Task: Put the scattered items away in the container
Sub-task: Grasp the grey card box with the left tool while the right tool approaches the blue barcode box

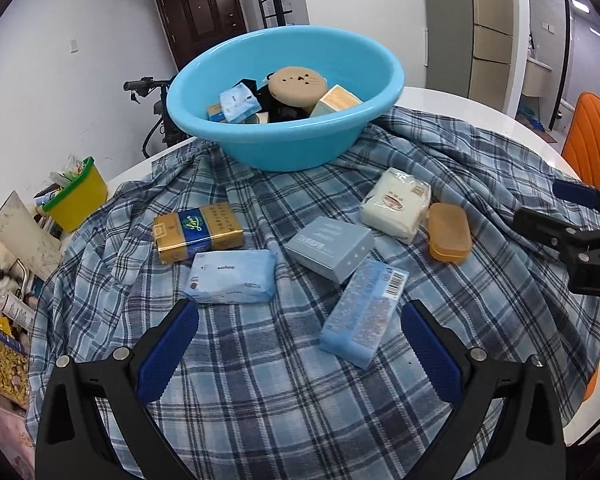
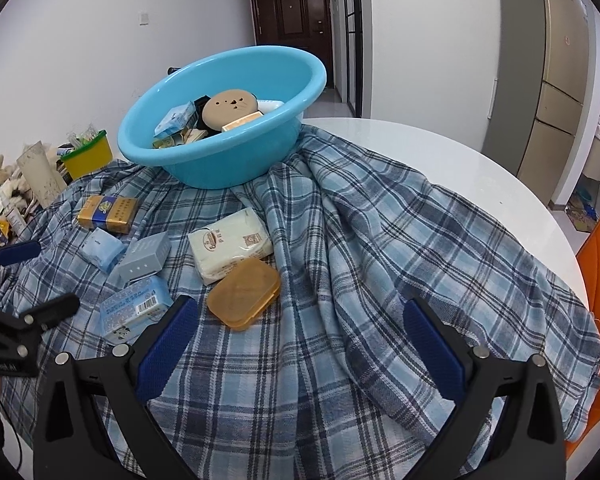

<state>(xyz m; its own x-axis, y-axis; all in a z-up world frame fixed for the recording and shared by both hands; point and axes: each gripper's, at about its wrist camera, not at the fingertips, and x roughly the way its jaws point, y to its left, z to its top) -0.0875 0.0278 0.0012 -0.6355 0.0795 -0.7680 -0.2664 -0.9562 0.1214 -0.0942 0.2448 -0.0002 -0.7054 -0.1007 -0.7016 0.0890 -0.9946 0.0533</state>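
A blue basin (image 1: 356, 60) (image 2: 172, 160) stands at the back of the plaid cloth (image 1: 280, 380) with several items inside. Scattered in front lie a gold and blue box (image 1: 198, 230) (image 2: 107, 214), a pale blue tissue pack (image 1: 232, 276) (image 2: 102, 249), a grey box (image 1: 330, 248) (image 2: 146, 257), a blue barcoded pack (image 1: 364, 316) (image 2: 134, 310), a white pack (image 1: 396, 204) (image 2: 230, 242) and an orange case (image 1: 449, 233) (image 2: 244, 293). My left gripper (image 1: 300, 316) hovers open just short of the barcoded pack. My right gripper (image 2: 300, 314) is open, the orange case beside its left finger.
A yellow bin (image 1: 78, 196) (image 2: 87, 154) and clutter sit beyond the table's left edge. Bare white tabletop (image 2: 440, 152) shows at the right. An orange chair (image 1: 592, 140) stands on the right. The right gripper's body (image 1: 572, 232) shows in the left wrist view.
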